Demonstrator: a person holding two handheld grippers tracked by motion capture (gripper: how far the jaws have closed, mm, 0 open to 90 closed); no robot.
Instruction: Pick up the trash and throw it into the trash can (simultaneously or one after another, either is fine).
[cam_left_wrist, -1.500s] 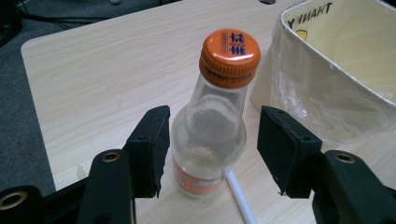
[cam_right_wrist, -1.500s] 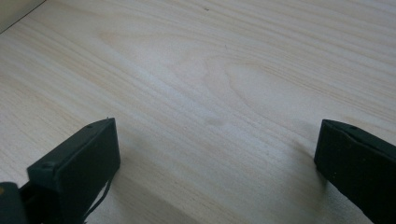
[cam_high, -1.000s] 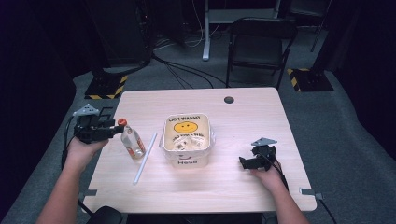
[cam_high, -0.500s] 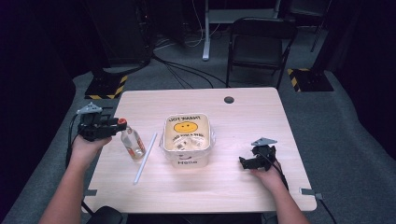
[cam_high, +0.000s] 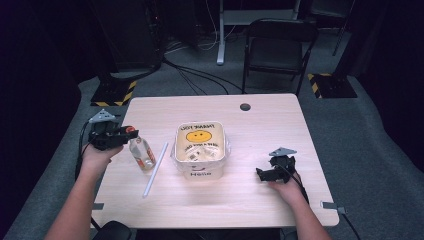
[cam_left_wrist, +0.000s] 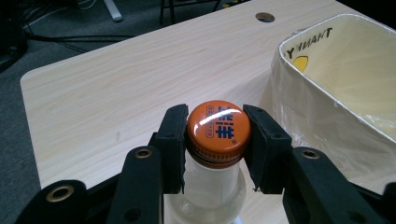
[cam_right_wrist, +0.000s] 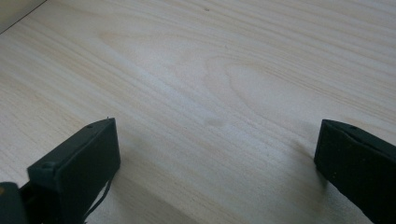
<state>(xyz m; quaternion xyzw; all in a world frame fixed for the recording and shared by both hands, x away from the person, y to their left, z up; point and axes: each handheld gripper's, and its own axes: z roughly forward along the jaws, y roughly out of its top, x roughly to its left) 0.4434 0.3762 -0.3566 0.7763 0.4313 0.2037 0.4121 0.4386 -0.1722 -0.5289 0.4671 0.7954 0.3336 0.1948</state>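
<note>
Toward the left side of the pale wooden table (cam_high: 260, 200), a small clear plastic bottle (cam_high: 141, 153) with an orange screw cap (cam_left_wrist: 218, 125) is stood upright, just left of a white straw-like stick (cam_high: 155, 169) that is laid on the tabletop. The cap is flanked by the black pads of the left gripper (cam_left_wrist: 217, 140), whose jaws have just been closing; in the left gripper view the pads are seen against both sides of the cap, so the cap is judged to be pinched. Right of the bottle and stick, near the table's middle, a cream square tub (cam_high: 199, 150) printed with a yellow smiley is stood, lined with thin clear film. On the right side of the table the right gripper (cam_right_wrist: 217, 154) is rested near the near edge, its jaws spread wide over bare wood with nothing between them.

Several risks are judged from this hold. Because the grip is taken only on the cap and the bottle body is held by nothing else, the whole bottle could be spun rather than the cap loosened if a twist is applied. A slip could be caused by the smooth, rounded cap edge if the pads sit too high. The bottle could also be tipped toward the stick or the tub by a sideways pull.
</note>
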